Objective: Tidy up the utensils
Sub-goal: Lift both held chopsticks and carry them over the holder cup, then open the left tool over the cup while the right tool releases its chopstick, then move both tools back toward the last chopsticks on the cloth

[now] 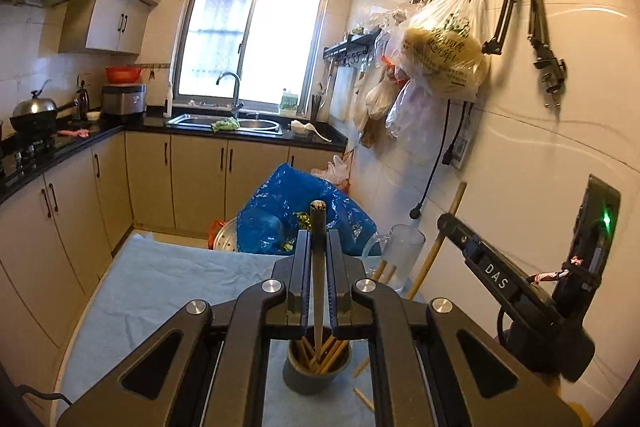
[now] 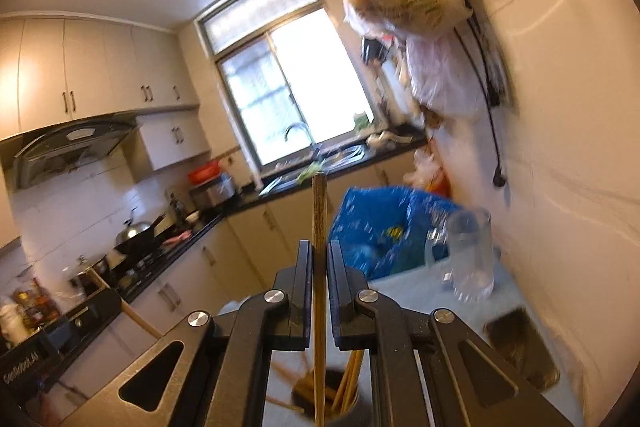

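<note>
My left gripper (image 1: 319,239) is shut on a chopstick (image 1: 318,227) that stands upright, its lower end inside a dark grey holder cup (image 1: 316,371) holding several wooden chopsticks. The right gripper body (image 1: 520,291) shows at the right in the left wrist view. My right gripper (image 2: 320,251) is shut on another chopstick (image 2: 319,219), upright, its lower end over the same cup (image 2: 340,403). Loose chopsticks (image 1: 362,399) lie on the light blue cloth (image 1: 160,287) beside the cup.
A clear glass mug (image 1: 400,251) with chopsticks leaning by it stands at the table's far right, also in the right wrist view (image 2: 470,251). A blue plastic bag (image 1: 296,211) sits behind the table. Bags hang on the right wall (image 1: 440,55).
</note>
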